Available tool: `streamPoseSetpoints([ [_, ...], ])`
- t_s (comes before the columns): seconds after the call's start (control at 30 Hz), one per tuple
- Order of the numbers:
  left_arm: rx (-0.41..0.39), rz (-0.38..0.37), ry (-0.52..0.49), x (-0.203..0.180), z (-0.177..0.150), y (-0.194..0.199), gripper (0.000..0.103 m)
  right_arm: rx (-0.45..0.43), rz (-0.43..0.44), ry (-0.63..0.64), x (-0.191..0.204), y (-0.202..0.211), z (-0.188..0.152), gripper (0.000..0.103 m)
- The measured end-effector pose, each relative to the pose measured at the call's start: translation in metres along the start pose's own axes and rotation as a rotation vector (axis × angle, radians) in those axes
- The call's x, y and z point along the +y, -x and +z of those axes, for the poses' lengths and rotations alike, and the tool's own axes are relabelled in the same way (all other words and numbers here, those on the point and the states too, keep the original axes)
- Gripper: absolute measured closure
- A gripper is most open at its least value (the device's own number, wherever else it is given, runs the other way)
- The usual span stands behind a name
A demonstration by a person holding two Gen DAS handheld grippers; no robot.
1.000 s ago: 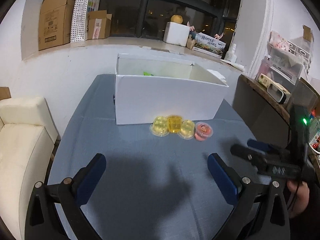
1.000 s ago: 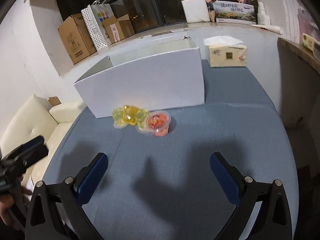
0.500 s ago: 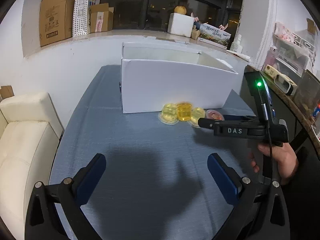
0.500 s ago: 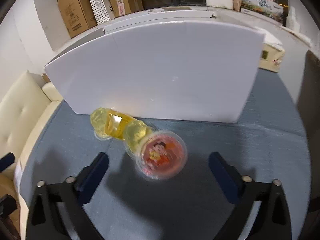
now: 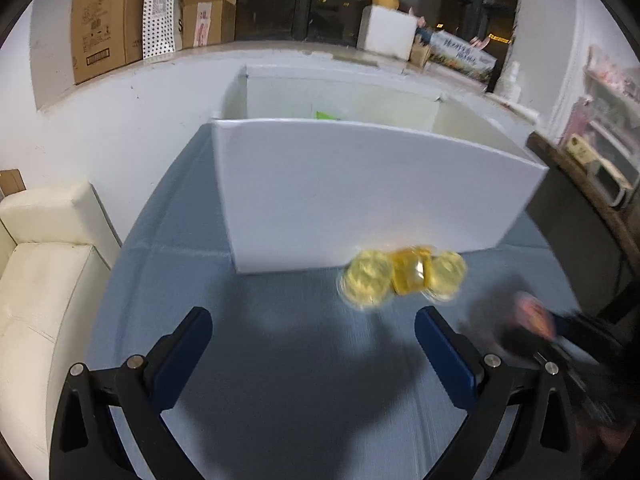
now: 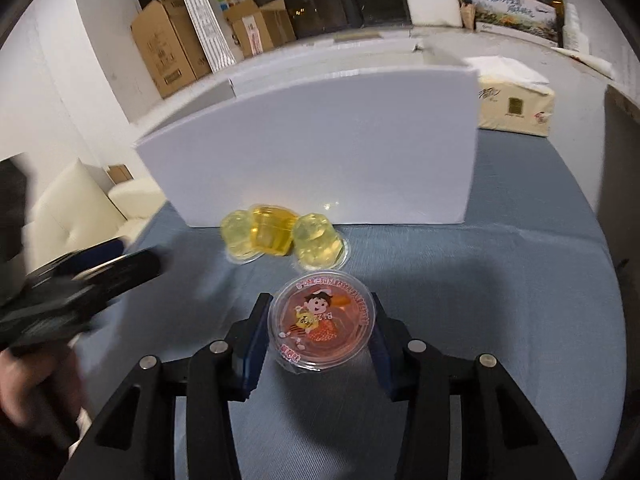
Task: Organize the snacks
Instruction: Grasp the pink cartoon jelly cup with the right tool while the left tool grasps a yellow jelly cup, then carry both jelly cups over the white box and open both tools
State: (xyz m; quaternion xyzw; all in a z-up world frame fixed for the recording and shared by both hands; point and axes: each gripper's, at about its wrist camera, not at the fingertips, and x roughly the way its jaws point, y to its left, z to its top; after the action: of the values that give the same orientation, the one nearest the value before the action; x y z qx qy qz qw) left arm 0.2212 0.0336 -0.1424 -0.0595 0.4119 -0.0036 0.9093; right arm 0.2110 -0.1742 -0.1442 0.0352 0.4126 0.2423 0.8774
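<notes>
Between pads of right gripper point(image 6: 322, 330): red jelly cup point(image 6: 322, 322), on blue tablecloth point(image 6: 500, 300) before white box point(image 6: 320, 152). Jaws just closing, pads at cup's sides, contact probable. Cup light, thin-walled, slippery; grip below rim, gently. Left gripper point(image 5: 312, 348) wide open, empty.

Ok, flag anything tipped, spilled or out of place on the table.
Nothing is spilled or damaged. The three yellow jelly cups sit huddled against the white box, not yet inside it. The pink jelly cup sits apart from them, sealed and lid up, between the right claw pads, which have just been closing on it.
</notes>
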Motion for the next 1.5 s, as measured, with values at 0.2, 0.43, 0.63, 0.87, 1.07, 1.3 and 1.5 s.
streamPoseSetpoints([
  [0.2,0.050,0.080,-0.006,-0.015,0.008,-0.036,0.000,-0.039,0.014,-0.041,-0.003,0.026,-0.012,0.054],
  [0.43,0.065,0.103,-0.002,-0.021,0.015,-0.052,0.007,-0.050,0.029,-0.086,-0.017,0.036,-0.022,0.054],
  [0.63,0.082,0.011,-0.012,-0.030,0.015,-0.057,0.045,-0.054,0.035,-0.082,-0.013,0.037,-0.023,0.054],
  [0.87,0.070,-0.054,-0.014,-0.033,0.012,-0.049,0.064,-0.062,0.031,-0.082,-0.011,0.040,-0.023,0.054],
  [1.07,0.001,-0.085,-0.019,-0.026,-0.002,-0.004,0.064,-0.079,0.032,-0.069,-0.005,0.044,-0.019,0.054],
  [1.3,-0.127,-0.126,-0.061,-0.023,-0.007,0.074,0.064,-0.114,0.040,-0.050,0.005,0.049,-0.002,0.054],
  [1.5,-0.246,-0.131,-0.089,-0.011,0.037,0.116,0.064,-0.193,0.053,-0.023,0.014,0.060,0.049,0.054],
])
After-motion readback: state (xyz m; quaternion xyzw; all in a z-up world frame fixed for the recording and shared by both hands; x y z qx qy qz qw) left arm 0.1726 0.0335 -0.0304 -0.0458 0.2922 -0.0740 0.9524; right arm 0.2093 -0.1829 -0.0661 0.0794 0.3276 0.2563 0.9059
